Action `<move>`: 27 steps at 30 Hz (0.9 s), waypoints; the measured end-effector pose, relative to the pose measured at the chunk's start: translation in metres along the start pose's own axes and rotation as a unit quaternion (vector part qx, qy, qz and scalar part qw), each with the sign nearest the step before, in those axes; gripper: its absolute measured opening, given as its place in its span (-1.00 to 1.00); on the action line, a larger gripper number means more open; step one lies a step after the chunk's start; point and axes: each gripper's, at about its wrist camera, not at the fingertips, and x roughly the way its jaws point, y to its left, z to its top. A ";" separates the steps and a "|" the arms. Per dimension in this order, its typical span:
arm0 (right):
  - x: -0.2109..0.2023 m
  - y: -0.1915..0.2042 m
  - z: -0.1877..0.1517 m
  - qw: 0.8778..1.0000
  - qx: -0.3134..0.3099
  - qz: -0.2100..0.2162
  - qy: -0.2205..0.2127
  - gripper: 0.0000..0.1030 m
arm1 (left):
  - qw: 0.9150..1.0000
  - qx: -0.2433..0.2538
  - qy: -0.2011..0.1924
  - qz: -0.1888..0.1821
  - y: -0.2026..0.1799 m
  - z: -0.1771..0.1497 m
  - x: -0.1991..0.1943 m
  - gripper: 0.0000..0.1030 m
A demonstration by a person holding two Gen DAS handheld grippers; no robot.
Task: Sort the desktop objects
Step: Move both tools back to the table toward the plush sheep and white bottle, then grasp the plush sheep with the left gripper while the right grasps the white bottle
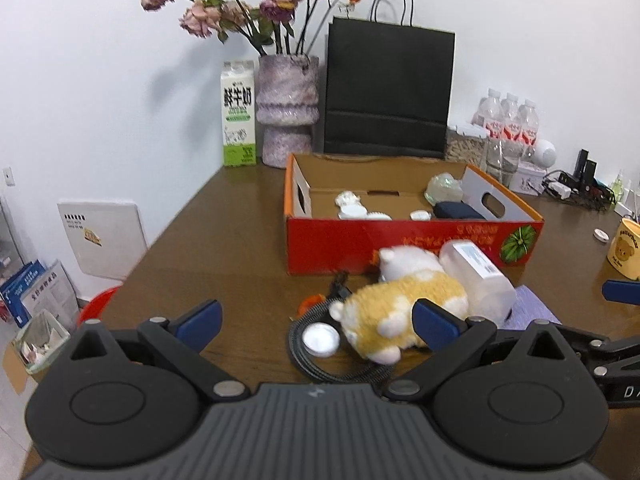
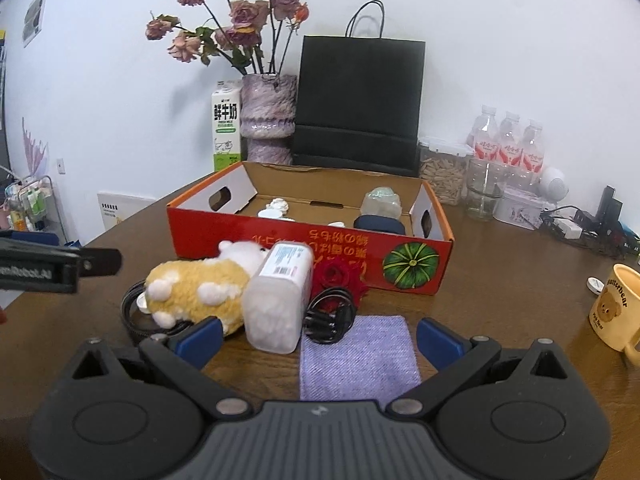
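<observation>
A red cardboard box (image 1: 400, 240) (image 2: 280, 240) stands mid-table and holds several small white items, a pale green lump (image 1: 442, 186) and a dark case. In front of it lie a yellow-white plush toy (image 1: 400, 312) (image 2: 196, 292), a clear plastic jar (image 1: 480, 276) (image 2: 280, 300), a coiled black cable with a white disc (image 1: 320, 340), a red rose (image 2: 338, 276), a black plug cord (image 2: 330, 314) and a purple cloth (image 2: 358, 356). My left gripper (image 1: 316, 324) is open just before the plush. My right gripper (image 2: 320, 336) is open above the cloth's near edge.
At the back stand a milk carton (image 1: 239, 114), a vase of dried roses (image 1: 288, 112), a black paper bag (image 1: 388, 88), water bottles (image 2: 508, 140) and a jar of pellets. A yellow bear mug (image 2: 616, 308) and a white cap sit at the right. The table's left edge drops off.
</observation>
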 end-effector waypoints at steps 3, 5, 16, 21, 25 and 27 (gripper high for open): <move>0.001 -0.001 -0.003 1.000 -0.001 -0.002 0.000 1.00 | 1.000 0.001 0.011 -0.007 -0.010 -0.003 0.010 1.00; 0.002 -0.005 -0.005 1.000 0.003 -0.001 0.000 1.00 | 1.000 0.005 0.015 -0.007 -0.018 -0.004 0.016 1.00; 0.028 -0.036 -0.001 1.000 0.012 0.010 0.008 1.00 | 0.998 -0.020 0.031 -0.042 -0.042 -0.004 0.048 1.00; 0.045 -0.049 0.007 1.000 0.000 0.001 0.007 1.00 | 0.999 -0.025 0.032 -0.033 -0.051 -0.003 0.059 1.00; 0.054 -0.057 0.006 1.000 0.013 0.011 0.003 1.00 | 0.998 -0.032 0.045 -0.030 -0.054 -0.004 0.071 1.00; 0.058 -0.061 0.002 1.000 0.023 0.017 -0.002 1.00 | 0.998 -0.036 0.044 -0.028 -0.055 -0.005 0.074 1.00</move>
